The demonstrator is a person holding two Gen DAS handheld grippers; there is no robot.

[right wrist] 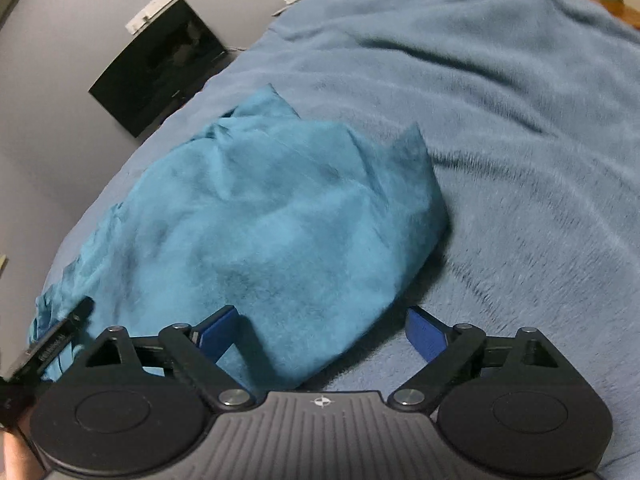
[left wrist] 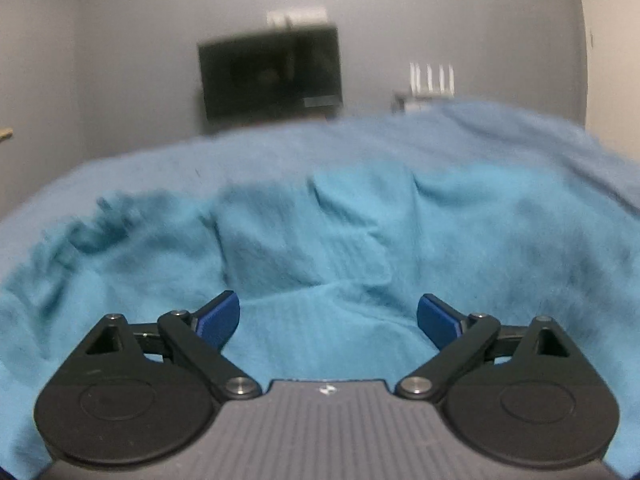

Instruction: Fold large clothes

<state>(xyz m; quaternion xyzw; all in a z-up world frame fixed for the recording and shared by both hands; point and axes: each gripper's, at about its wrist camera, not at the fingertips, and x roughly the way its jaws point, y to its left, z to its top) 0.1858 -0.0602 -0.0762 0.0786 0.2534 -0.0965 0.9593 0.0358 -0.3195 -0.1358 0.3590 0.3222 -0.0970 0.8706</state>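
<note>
A turquoise garment (right wrist: pixel 272 216) lies bunched and partly folded on a grey-blue blanket (right wrist: pixel 500 120). In the left wrist view the same garment (left wrist: pixel 320 240) fills the lower half, creased and blurred. My left gripper (left wrist: pixel 328 316) hovers low over it, open, its blue pads wide apart and pressing on nothing. My right gripper (right wrist: pixel 320 336) is open too, over the garment's near right edge; cloth lies below the gap but no pad grips it. A black part of the left gripper (right wrist: pixel 56 340) shows at the lower left of the right wrist view.
The blanket covers a bed that stretches far to the right. Against the grey wall stand a dark screen (left wrist: pixel 272 76) and a white router with antennas (left wrist: pixel 432 80). A pale door frame (left wrist: pixel 608 40) edges the right side.
</note>
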